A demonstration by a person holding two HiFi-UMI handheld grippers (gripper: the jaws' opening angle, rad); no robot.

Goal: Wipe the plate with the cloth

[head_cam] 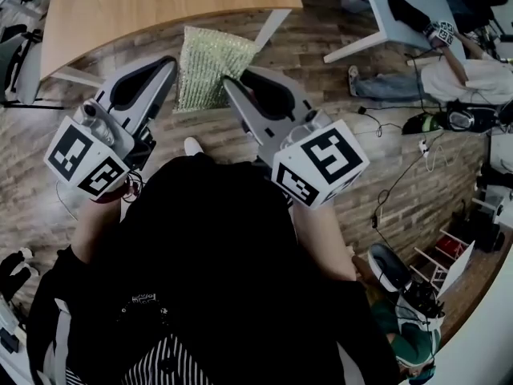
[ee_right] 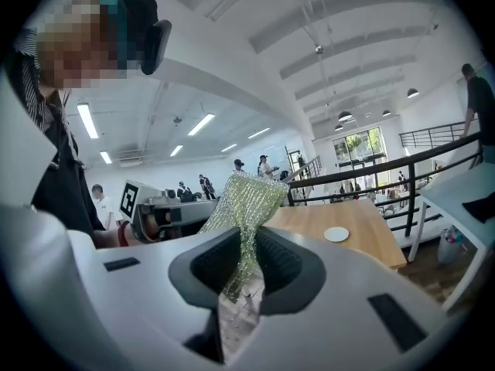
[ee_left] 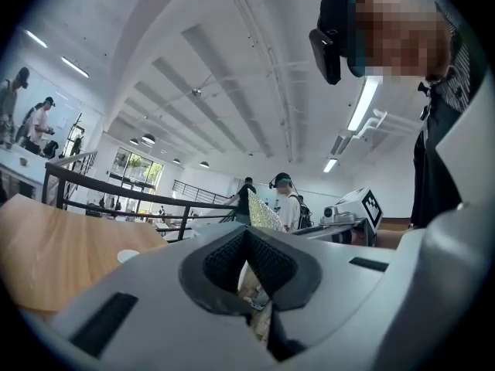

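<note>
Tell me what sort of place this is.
Probably a large open-plan workspace or lab: a wooden table and white desk, cables trailing across the floor, and a railing under a high ceiling.

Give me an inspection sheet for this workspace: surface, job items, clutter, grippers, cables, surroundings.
Surface: wooden table; plank floor below the grippers.
Job's things: green mesh cloth held up between both grippers; small white plate on the table, not touched.
Clutter: dark equipment on the floor at right.
Grippers: left gripper jaws shut on the cloth's edge; right gripper jaws shut on the cloth.
Cables: loose cables on the floor at right.
Surroundings: person sitting on the floor, white table, railing.
</note>
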